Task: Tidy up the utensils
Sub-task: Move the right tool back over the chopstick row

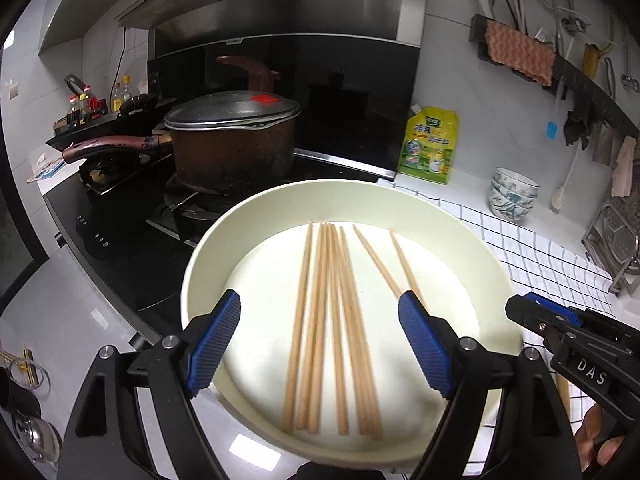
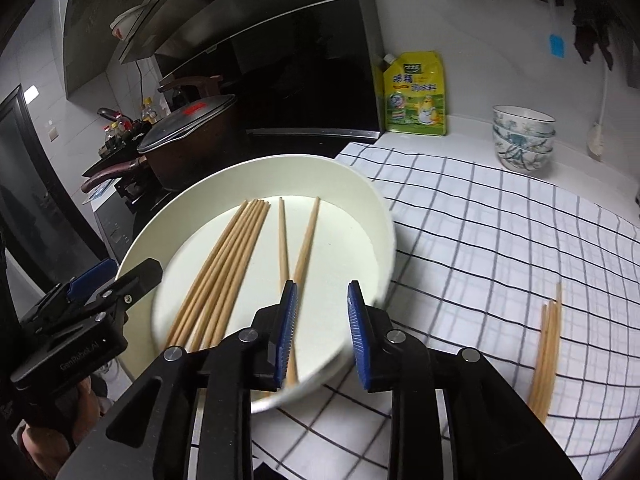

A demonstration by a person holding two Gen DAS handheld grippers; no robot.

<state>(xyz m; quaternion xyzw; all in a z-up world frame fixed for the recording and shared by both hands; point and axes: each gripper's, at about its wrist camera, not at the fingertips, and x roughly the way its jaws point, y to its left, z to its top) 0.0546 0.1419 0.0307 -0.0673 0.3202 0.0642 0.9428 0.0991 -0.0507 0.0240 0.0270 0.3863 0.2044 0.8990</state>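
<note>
Sorting step: I held the left gripper point(image 1: 320, 344) jaws wide and the right gripper point(image 2: 322, 332) jaws part-open, both empty, over the wooden chopsticks point(image 1: 332, 328) in the round cream basin point(image 1: 400, 200); next move called for closing on one pair.

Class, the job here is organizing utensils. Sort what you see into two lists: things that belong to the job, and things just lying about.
Belongs to the job:
chopsticks in the basin
white basin
loose chopsticks on the checked cloth
left hand-held gripper
right hand-held gripper

Just lying about:
lidded pot
yellow seasoning pouch
stacked bowls
hanging dishcloth
</note>
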